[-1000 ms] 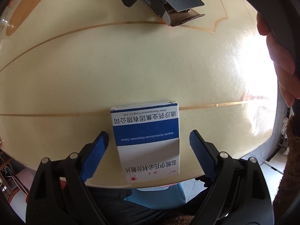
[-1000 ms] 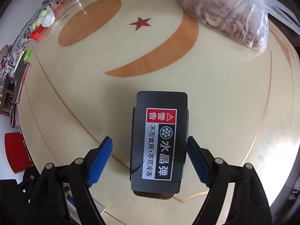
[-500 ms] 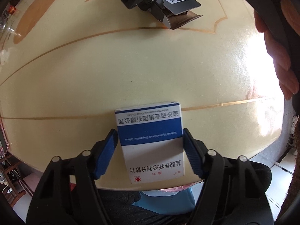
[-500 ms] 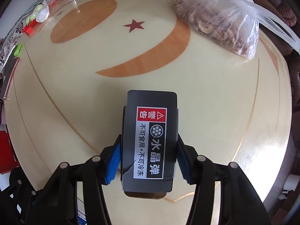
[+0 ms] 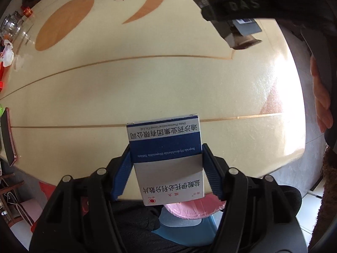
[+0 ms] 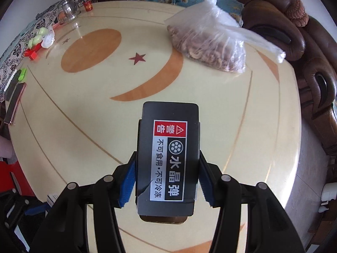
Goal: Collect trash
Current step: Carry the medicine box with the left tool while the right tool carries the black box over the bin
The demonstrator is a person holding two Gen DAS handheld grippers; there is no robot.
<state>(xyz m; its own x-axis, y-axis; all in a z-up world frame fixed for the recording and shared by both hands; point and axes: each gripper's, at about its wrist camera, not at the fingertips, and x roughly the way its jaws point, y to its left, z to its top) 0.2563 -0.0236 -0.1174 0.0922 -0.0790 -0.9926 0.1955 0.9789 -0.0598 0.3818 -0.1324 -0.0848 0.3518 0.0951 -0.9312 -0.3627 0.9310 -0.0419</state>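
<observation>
My left gripper [image 5: 166,164] is shut on a blue and white medicine box [image 5: 166,158] and holds it raised over the near edge of the round cream table [image 5: 147,80]. My right gripper [image 6: 167,175] is shut on a black box with a red warning label [image 6: 169,156] and holds it above the table [image 6: 84,116]. The black box also shows at the top right of the left wrist view [image 5: 238,24], held by the right gripper's dark frame.
A clear plastic bag of dried brown pieces [image 6: 210,44] lies at the table's far right. A glass jar [image 6: 68,10], red and green bits [image 6: 33,48] and a phone [image 6: 14,103] sit along the left edge. Brown sofas [image 6: 305,42] stand behind. A pink-lined bin [image 5: 193,208] is below the table edge.
Both grippers have closed on their boxes and lifted them off the table. Both views now show more of the table and room.
</observation>
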